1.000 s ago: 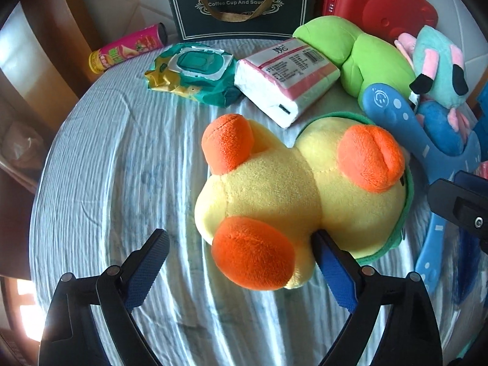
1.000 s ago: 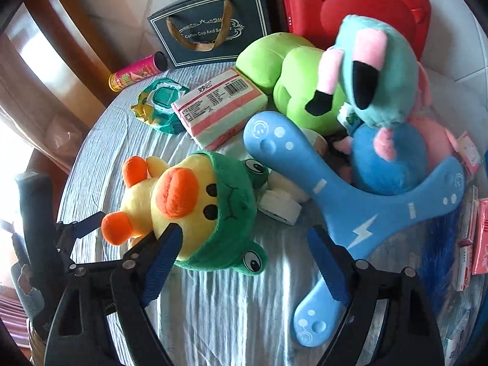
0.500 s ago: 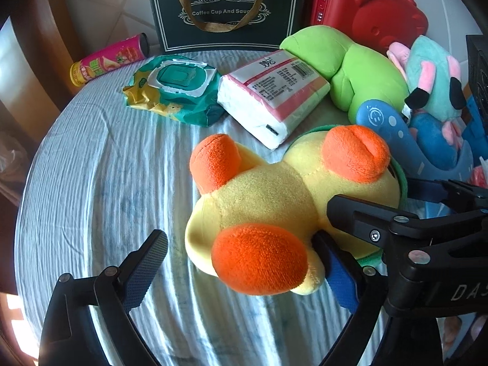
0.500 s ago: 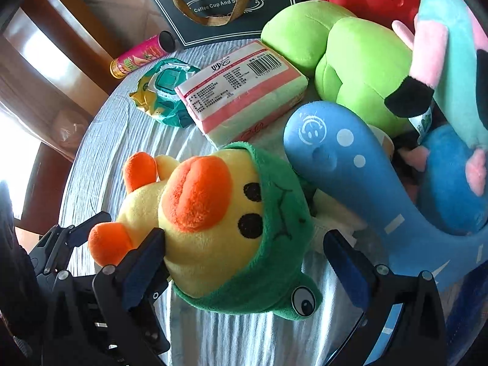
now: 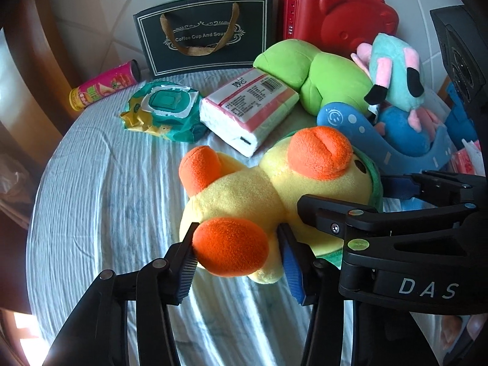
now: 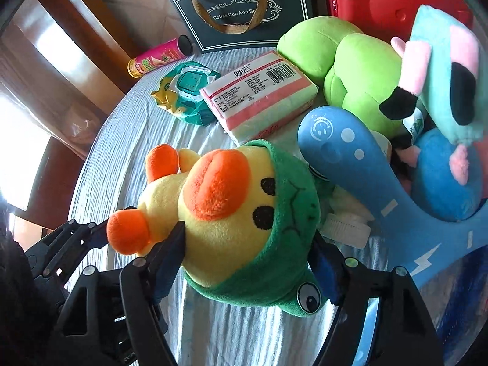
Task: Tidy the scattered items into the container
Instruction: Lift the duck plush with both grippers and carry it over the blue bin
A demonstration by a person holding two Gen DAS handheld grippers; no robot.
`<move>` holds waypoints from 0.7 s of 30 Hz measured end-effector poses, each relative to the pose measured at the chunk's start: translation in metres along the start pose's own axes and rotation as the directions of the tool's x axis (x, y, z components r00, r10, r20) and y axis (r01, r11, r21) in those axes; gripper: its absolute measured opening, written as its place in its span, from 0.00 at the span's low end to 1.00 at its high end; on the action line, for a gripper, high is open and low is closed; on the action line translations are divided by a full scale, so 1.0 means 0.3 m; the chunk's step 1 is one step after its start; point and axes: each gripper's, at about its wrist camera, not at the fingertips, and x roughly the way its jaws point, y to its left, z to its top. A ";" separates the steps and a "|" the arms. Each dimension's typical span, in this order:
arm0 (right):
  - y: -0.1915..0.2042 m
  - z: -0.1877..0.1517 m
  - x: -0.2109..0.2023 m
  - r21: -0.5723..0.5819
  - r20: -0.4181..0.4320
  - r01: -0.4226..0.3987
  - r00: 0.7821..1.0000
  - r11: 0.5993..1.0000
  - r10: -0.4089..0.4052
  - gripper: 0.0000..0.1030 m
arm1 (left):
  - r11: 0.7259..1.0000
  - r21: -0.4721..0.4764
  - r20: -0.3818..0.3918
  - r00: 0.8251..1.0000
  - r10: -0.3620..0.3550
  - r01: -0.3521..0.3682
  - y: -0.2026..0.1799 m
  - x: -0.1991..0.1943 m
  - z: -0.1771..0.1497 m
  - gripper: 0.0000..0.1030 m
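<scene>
Presently we find the duck (image 5: 262,195) lying on its back on the clothed table (image 5: 100,201), in among the other loose items. Our left tool (image 5: 236,253) is closed down on its orange foot (image 5: 230,247), a pad pressing each side. Our right tool (image 6: 247,250) is pinched across its hooded head, one pad at the cheek and one behind the green hood.

Risks noted: the foot is a small, soft lobe, and we judge it could squeeze out from the pads under load. The head grip bears partly on the loose hood, which could shift or peel. If the two tools move out of step, the plush may twist or stretch. The blue boomerang (image 6: 360,177) and the tissue pack (image 6: 259,91) lie just beside the duck, and a lift might drag them.

Containers: a red case (image 5: 338,15) stands shut at the back, beside a dark paper bag (image 5: 204,30) standing upright. We cannot see inside either, nor tell which is meant. A wipes pack (image 5: 164,109) and a can (image 5: 103,85) also lie loose.
</scene>
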 end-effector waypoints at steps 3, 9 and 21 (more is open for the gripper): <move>0.004 -0.033 -0.085 0.000 0.050 -0.002 0.999 1.000 0.002 0.72 | 1.000 0.019 0.041 0.999 0.000 0.000 -0.031 -0.074 -0.014 0.47; 0.017 -0.089 -0.301 -0.004 0.174 0.015 0.985 1.000 -0.014 0.72 | 0.998 0.060 0.153 0.988 -0.012 0.003 -0.113 -0.268 -0.018 0.47; -0.112 -0.250 -0.859 0.012 0.454 0.120 0.884 0.993 -0.112 0.70 | 0.983 0.172 0.381 0.917 -0.120 0.057 -0.503 -0.675 0.010 0.48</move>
